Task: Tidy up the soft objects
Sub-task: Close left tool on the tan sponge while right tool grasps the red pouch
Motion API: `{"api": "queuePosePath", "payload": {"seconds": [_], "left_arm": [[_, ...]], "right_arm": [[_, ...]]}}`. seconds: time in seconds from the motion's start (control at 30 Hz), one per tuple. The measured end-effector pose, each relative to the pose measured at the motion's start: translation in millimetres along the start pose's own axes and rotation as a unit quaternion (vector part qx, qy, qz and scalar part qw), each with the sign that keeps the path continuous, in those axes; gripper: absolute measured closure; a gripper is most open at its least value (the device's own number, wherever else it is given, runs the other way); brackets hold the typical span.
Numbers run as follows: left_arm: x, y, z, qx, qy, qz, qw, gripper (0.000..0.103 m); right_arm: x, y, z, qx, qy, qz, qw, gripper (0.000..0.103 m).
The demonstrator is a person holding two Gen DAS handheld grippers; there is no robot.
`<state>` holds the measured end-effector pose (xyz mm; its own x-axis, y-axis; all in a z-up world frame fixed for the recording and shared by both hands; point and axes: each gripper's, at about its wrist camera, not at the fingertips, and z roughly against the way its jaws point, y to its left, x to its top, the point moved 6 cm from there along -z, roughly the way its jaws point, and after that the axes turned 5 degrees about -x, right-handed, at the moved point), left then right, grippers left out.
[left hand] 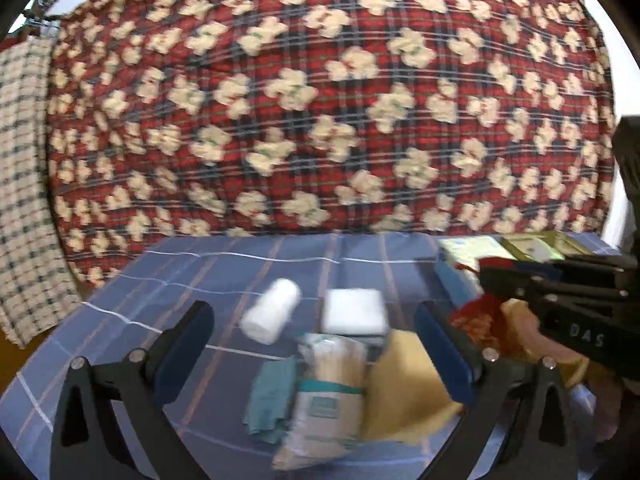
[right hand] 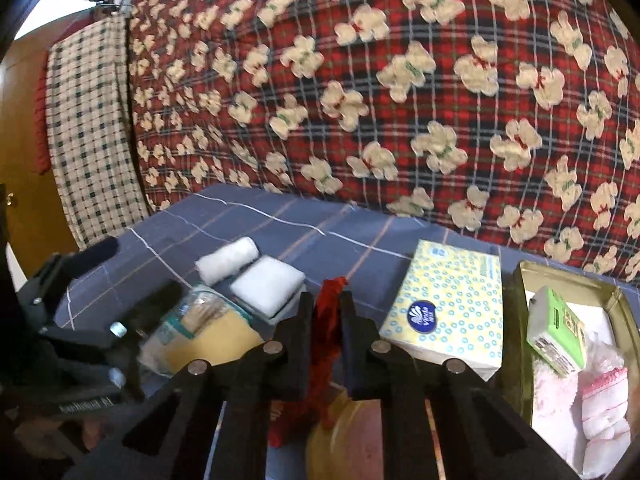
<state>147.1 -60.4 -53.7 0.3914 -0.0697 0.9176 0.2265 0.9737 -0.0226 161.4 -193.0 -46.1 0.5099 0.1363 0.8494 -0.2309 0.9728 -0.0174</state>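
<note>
Red cloth (right hand: 329, 320) clamped in right tongs (right hand: 326, 300), left tongs (left hand: 316, 320) apart, Vinda tissue pack (right hand: 448, 304) beside.

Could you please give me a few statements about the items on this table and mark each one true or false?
1. The right gripper is shut on the red cloth. True.
2. The left gripper is clamped on the white roll. False: its fingers stand wide open, and the roll lies free on the blue cloth.
3. The tissue pack lies inside the tin. False: it lies on the blue cloth beside the tin.
4. The tin holds a green box. True.
5. The white pad lies next to the white roll. True.
</note>
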Motion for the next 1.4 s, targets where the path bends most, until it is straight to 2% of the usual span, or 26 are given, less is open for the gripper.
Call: {"api": "queuePosePath", "payload": {"seconds": [0.17, 0.27, 0.37, 0.47, 0.6, 0.7, 0.77, 0.83, 0.87, 1.03, 1.23, 1.4], "left_arm": [[-1.3, -7.9, 0.4, -0.036, 0.004, 0.003, 0.9993, 0.001], [-2.9, -17.2, 1.1, -0.055, 0.007, -0.013, 0.9984, 0.001], [-7.7, -26.6, -2.2, -0.068, 0.025, -0.034, 0.9968, 0.002], [-8.4, -25.3, -3.8, -0.076, 0.031, -0.028, 0.9963, 0.007], [-14.2, -19.4, -18.4, -0.086, 0.072, -0.004, 0.9937, 0.028], [-18.9, -17.2, -23.7, -0.092, 0.091, 0.007, 0.9916, 0.029], [-21.2, -19.5, -24.5, -0.098, 0.096, 0.005, 0.9905, 0.041], [-22.6, -22.8, -26.1, -0.103, 0.101, 0.001, 0.9895, 0.065], [-22.7, -23.7, -26.2, -0.105, 0.102, -0.001, 0.9892, 0.065], [-18.0, -16.6, -19.0, -0.103, 0.08, 0.011, 0.9914, 0.073], [-11.7, -6.0, -11.7, -0.093, 0.049, 0.033, 0.9939, 0.074], [-1.1, 9.1, -0.1, -0.07, 0.004, 0.055, 0.996, 0.074]], "right_arm": [[6.0, 8.5, 15.6, 0.015, -0.036, 0.009, 0.999, 0.091], [10.8, 5.9, 22.2, 0.019, -0.054, 0.002, 0.998, 0.091], [9.3, 2.5, 18.5, 0.018, -0.045, -0.004, 0.999, 0.091], [6.1, 2.1, 15.7, 0.021, -0.039, -0.006, 0.999, 0.091], [6.5, 2.3, 16.8, 0.028, -0.05, -0.006, 0.998, 0.091], [6.4, 6.1, 22.4, 0.034, -0.062, -0.005, 0.997, 0.091], [6.4, 8.4, 23.9, 0.038, -0.068, -0.002, 0.997, 0.091], [6.8, 10.6, 26.6, 0.038, -0.071, 0.0, 0.997, 0.091], [6.2, 11.5, 26.6, 0.039, -0.072, 0.001, 0.997, 0.091], [6.5, 12.1, 28.5, 0.038, -0.076, -0.001, 0.996, 0.091], [7.7, 13.1, 32.3, 0.036, -0.077, -0.001, 0.996, 0.091], [7.7, 12.5, 31.5, 0.036, -0.075, 0.001, 0.997, 0.091]]}}
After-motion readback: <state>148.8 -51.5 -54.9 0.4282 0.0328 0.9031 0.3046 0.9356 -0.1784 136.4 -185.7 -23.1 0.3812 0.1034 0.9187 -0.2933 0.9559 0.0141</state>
